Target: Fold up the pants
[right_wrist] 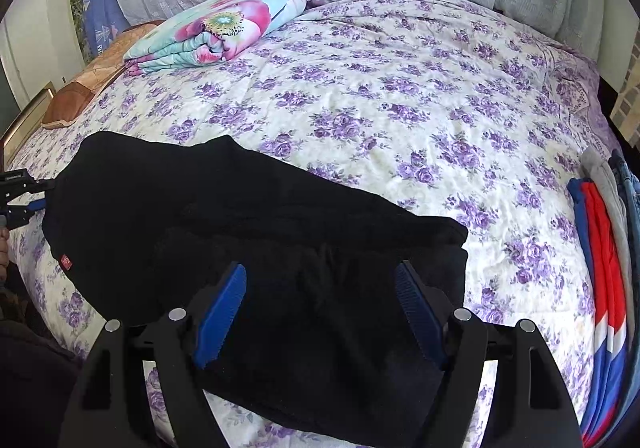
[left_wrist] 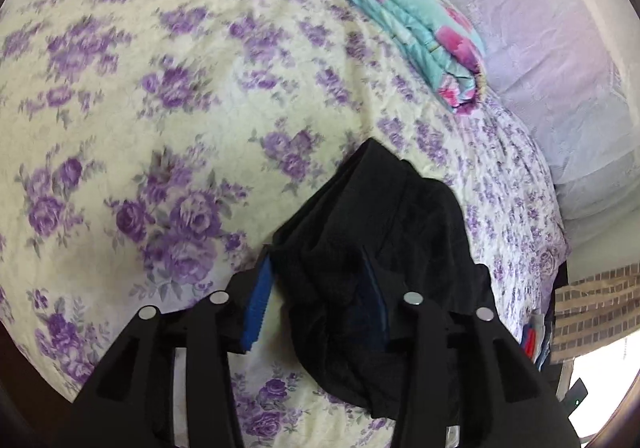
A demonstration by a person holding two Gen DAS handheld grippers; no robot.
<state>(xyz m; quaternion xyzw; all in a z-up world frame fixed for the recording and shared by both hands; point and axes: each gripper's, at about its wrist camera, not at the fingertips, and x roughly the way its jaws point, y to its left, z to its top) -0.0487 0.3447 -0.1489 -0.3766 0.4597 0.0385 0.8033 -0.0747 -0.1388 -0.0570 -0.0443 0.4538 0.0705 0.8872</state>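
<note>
Pinching pants [left_wrist: 360, 248] at 6 o'clock, left tongs [left_wrist: 316, 300] narrow on cloth; right tongs [right_wrist: 320, 312] wide, should grab hem.

Plain black fabric pants [right_wrist: 208, 208], small red tag. Cream quilted bedspread [right_wrist: 400, 108], purple rose print. Folded turquoise blanket [right_wrist: 216, 28], pink flowers. Blue ribbed gripper pads [right_wrist: 220, 316].

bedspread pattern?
Cream bedspread with purple rose clusters; clearest in the right wrist view.
</note>
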